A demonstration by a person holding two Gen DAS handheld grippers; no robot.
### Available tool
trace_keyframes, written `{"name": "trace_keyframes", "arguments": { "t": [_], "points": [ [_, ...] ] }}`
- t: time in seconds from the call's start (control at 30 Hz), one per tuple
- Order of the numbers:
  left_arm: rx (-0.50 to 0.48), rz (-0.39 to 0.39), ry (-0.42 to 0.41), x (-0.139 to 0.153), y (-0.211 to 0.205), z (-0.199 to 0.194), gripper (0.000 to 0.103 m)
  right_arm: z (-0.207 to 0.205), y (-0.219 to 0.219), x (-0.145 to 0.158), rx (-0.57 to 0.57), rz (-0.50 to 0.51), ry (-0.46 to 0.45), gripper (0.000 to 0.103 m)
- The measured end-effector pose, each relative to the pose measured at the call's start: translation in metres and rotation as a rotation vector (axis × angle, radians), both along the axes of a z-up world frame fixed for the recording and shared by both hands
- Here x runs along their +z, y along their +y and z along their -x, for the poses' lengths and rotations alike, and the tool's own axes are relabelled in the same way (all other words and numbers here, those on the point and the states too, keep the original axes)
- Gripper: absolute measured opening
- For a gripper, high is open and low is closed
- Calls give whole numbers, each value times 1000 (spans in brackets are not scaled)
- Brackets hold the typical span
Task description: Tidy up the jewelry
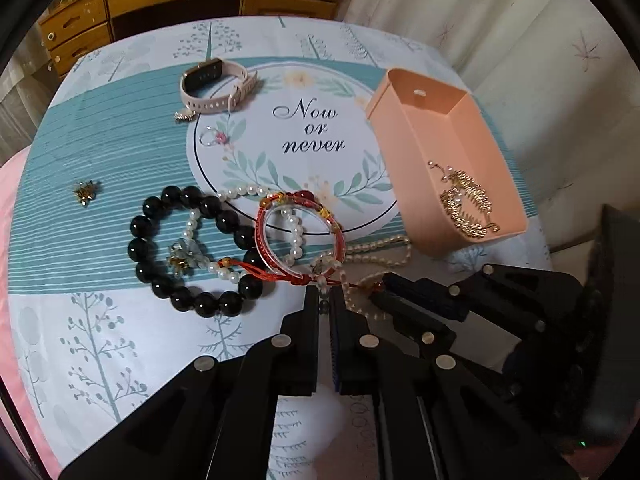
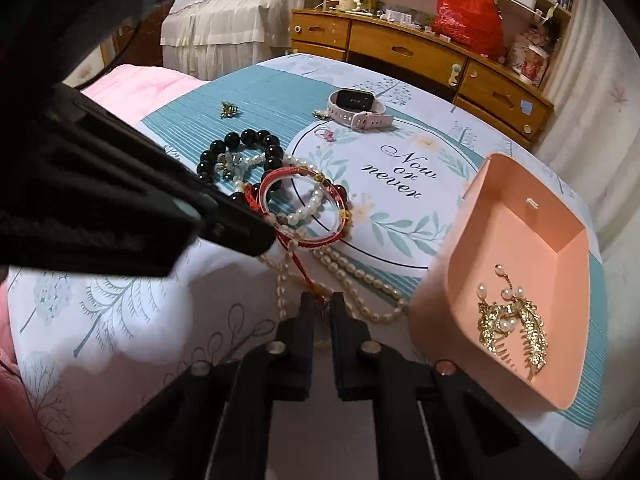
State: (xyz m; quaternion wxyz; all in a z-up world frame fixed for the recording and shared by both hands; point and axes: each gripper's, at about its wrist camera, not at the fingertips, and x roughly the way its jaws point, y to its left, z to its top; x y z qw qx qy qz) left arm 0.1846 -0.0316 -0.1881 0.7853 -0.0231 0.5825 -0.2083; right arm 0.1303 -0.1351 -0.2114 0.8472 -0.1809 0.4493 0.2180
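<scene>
Now, from the left wrist view, the left gripper [image 1: 325, 300] has its jaws narrowed onto the knotted red cord bracelet [image 1: 298, 226], which lies across a pearl strand [image 1: 376, 252] beside a black bead bracelet [image 1: 196, 248].

From the right wrist view, the right gripper [image 2: 320, 308] pinches the same cord's tail; the peach tray [image 2: 452, 264] holds gold earrings [image 2: 514, 326].

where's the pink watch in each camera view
Left wrist: the pink watch lies upper left of centre, at the far edge of the round "Now or never" print.
Right wrist: the watch lies above centre, beyond the same print.
Shared landmark: the peach tray.
</scene>
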Motion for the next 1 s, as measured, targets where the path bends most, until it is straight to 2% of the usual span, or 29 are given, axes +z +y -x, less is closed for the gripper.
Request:
{"name": "trace_keyframes", "arguments": {
  "t": [0.17, 0.43, 0.57, 0.73, 1.0],
  "points": [
    [-3, 48, -33, 22, 14, 8, 3, -1, -7, 5, -39, -36, 21, 7],
    [-26, 114, -121, 67, 10, 8, 3, -2, -20, 26, -133, -136, 28, 7],
    [-34, 120, -147, 87, 7, 7, 3, 2, -25, 40, -167, -163, 18, 7],
    [-63, 90, -190, 112, 6, 11, 3, 6, -29, 64, -186, -188, -5, 7],
    [-80, 107, -264, 162, 8, 22, 3, 10, -32, 103, -167, -183, -59, 7]
  ]
}}
